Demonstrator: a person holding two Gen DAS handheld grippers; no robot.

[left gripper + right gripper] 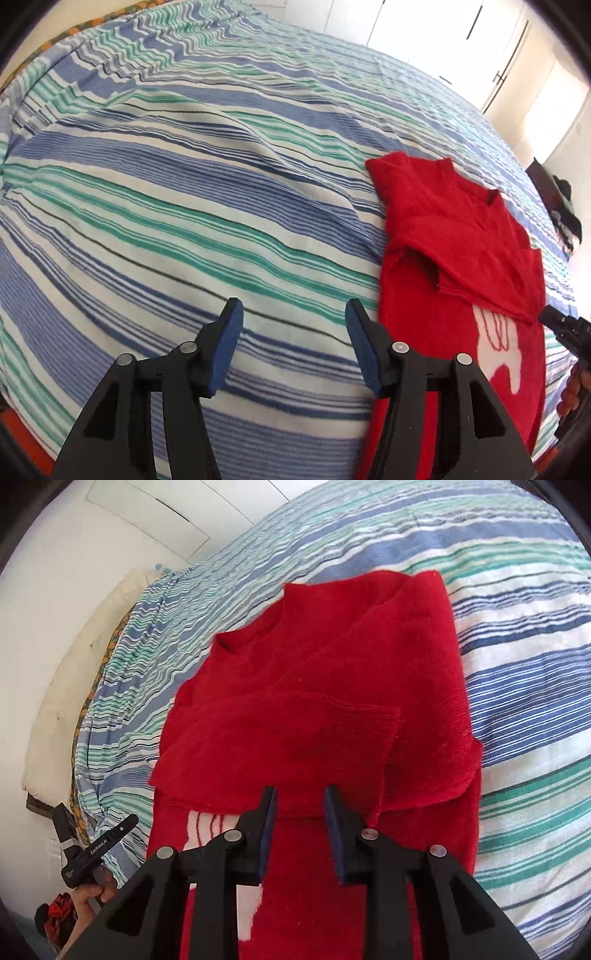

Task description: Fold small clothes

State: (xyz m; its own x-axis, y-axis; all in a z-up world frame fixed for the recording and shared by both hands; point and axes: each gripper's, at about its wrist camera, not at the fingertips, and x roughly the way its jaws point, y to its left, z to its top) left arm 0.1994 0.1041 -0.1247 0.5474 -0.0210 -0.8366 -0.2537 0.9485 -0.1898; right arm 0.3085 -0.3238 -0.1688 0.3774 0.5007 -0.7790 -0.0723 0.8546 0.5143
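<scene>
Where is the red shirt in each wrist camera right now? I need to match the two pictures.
Left wrist view: the red shirt lies at right, beside the open left gripper, which is over the striped bedspread.
Right wrist view: the shirt fills the centre, under the right gripper.
Shared landmark: the white print near the folded sleeves, also at.

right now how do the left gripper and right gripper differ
The left gripper has its jaws spread wide over bare striped bedspread, beside the red garment. The right gripper has its jaws much narrower and sits directly above the garment. Both are empty, with blue pads.
</scene>
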